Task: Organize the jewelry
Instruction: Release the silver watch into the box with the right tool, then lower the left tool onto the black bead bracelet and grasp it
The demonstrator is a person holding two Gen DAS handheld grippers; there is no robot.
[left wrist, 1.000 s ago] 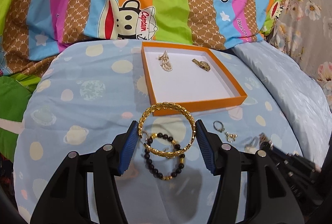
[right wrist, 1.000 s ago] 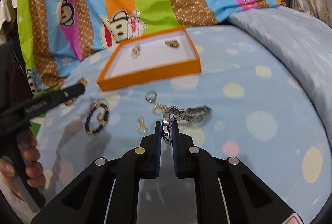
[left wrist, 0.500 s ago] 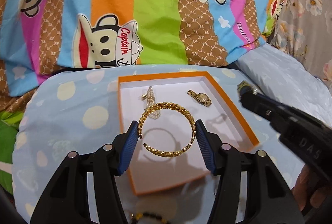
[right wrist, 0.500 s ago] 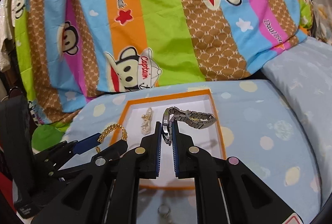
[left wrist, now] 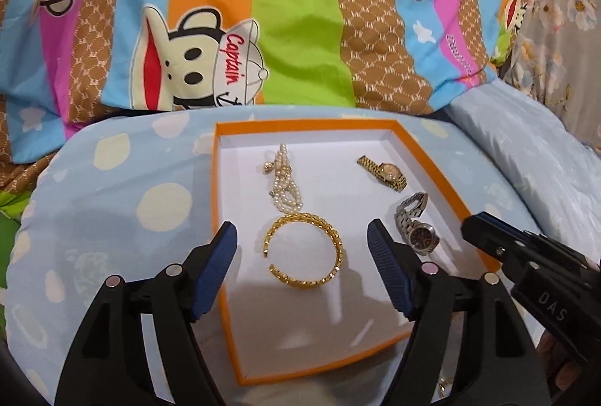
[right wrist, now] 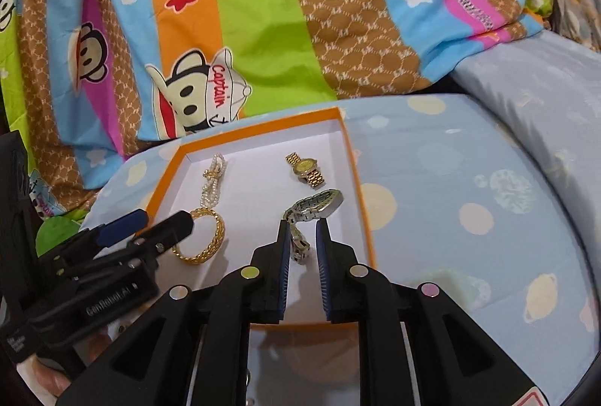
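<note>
Shiny gold metal bangle (left wrist: pixel 304 250) and steel watch (left wrist: pixel 415 222) in matt white card tray (left wrist: pixel 225 293) on cloth

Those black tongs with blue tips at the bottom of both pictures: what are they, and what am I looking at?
They are two hand-held claws, one in each of a person's hands; no robot arm is involved. Each carries a wide-angle camera looking along its fingers, so one picture comes from the left claw and the other from the right claw, and each view also catches the other claw at its side.

On the blue spotted bedcover sits an orange tray. In it lie a pearl piece, a gold watch, a gold bangle and a silver watch.

Both claws have just been opening. The bangle lies free between the left one's fingers. The silver watch's band sits between the right one's fingers, apparently let go.
</note>
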